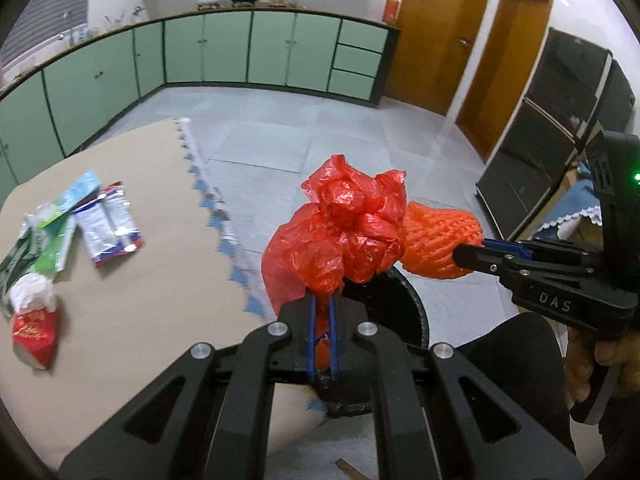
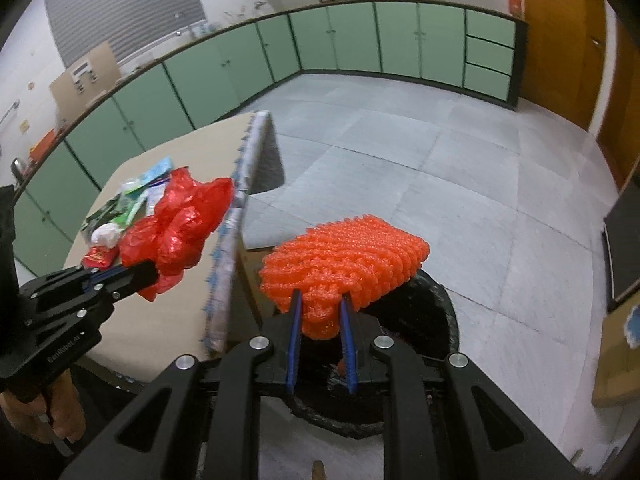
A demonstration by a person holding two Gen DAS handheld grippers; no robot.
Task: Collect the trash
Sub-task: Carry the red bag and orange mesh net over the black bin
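My left gripper [image 1: 323, 300] is shut on a crumpled red plastic bag [image 1: 340, 232] and holds it above the near rim of a black trash bin [image 1: 416, 308]. My right gripper [image 2: 320, 300] is shut on an orange foam fruit net [image 2: 344, 264] and holds it over the same bin [image 2: 436, 316]. In the left wrist view the right gripper [image 1: 468, 256] comes in from the right with the net [image 1: 436, 240] touching the bag. In the right wrist view the left gripper [image 2: 150, 274] holds the bag [image 2: 180, 224] at the left, over the table edge.
A table with a tan cloth [image 1: 140, 300] stands left of the bin. On it lie wrappers [image 1: 112, 224], a green packet [image 1: 36, 248], white tissue [image 1: 32, 292] and a red packet [image 1: 36, 332]. Green cabinets [image 1: 240, 48] line the far wall. Black cabinets [image 1: 552, 120] stand at the right.
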